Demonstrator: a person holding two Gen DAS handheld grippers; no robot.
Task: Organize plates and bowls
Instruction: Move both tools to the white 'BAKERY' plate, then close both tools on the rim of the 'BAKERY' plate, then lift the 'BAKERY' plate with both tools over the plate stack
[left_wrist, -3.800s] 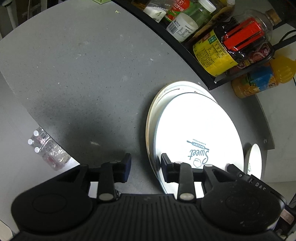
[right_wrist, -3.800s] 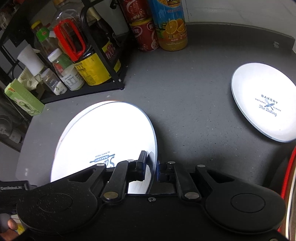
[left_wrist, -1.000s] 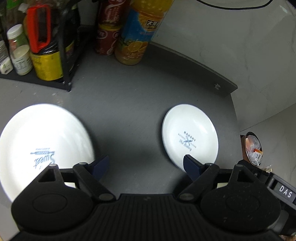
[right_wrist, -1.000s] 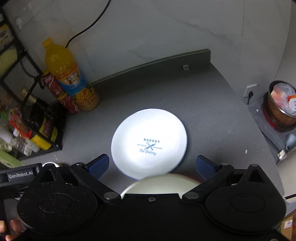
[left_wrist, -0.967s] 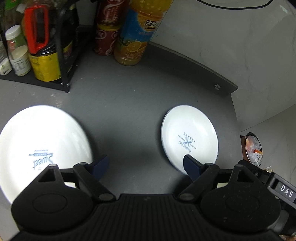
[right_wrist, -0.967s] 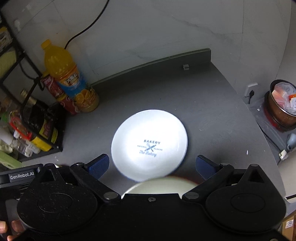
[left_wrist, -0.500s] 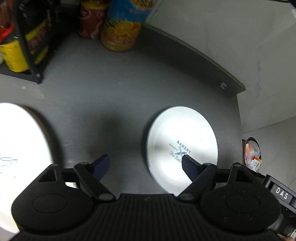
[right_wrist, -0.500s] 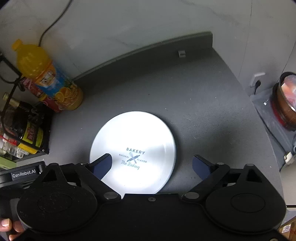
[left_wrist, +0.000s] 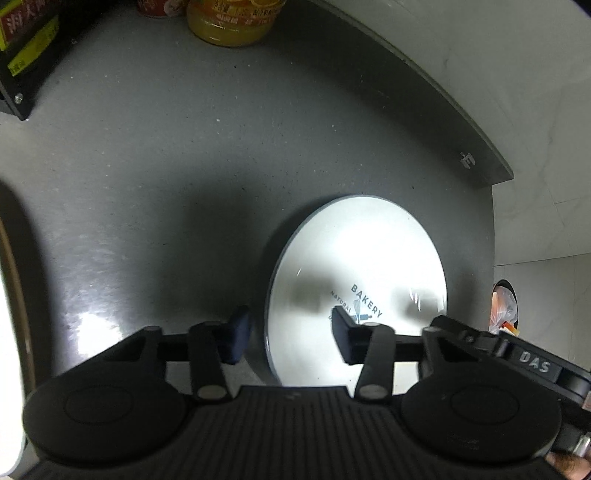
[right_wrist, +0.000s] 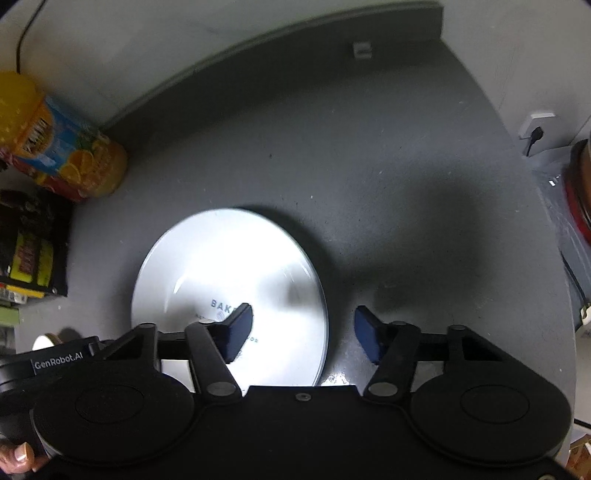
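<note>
Plate (left_wrist: 356, 280), white, lying flat on the counter (left_wrist: 147, 177) between my two wide-open claws; I'm straddling its rim, left claw (left_wrist: 291, 332), right claw (right_wrist: 304, 332). Looks stiff, slick, breakable.

A dark grey speckled surface (right_wrist: 369, 177) is bounded by a low raised back edge (right_wrist: 258, 37) against a pale marbled wall (left_wrist: 498, 55). A wall socket (right_wrist: 535, 125) is seen at right. Bright glare is reflected.

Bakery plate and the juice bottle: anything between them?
Nothing: bare grey counter between plate and bottle, clearest in the right wrist view.
</note>
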